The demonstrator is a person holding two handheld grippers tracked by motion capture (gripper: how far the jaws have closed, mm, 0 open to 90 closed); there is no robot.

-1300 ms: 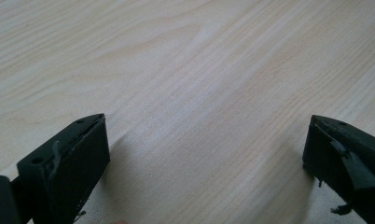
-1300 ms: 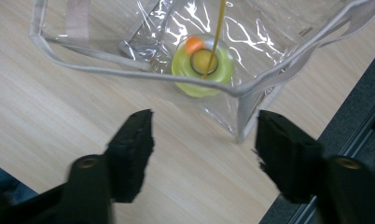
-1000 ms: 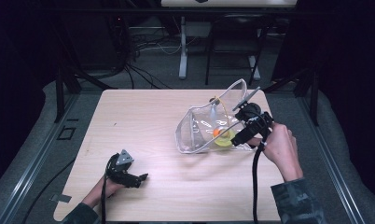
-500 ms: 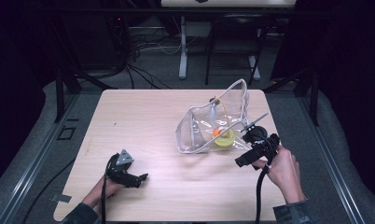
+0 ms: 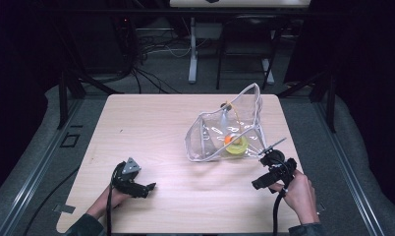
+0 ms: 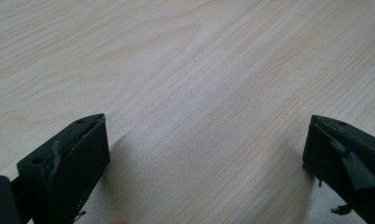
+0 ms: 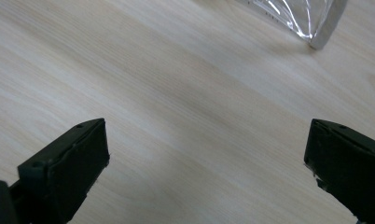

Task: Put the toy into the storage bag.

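I have the pale wooden table [image 5: 185, 128] under both tools. On its right half stands the clear, soft plastic pouch with grey edging [image 5: 220, 135], mouth gaping, holding a small yellow and orange item [image 5: 233, 144]. I judge it light, floppy and slippery; the stiffer grey rim looks the safest hold. My right gripper [image 5: 260, 184] sits near its lower corner, jaws wide apart and empty. My left gripper [image 5: 149, 188] rests well apart, jaws spread too.
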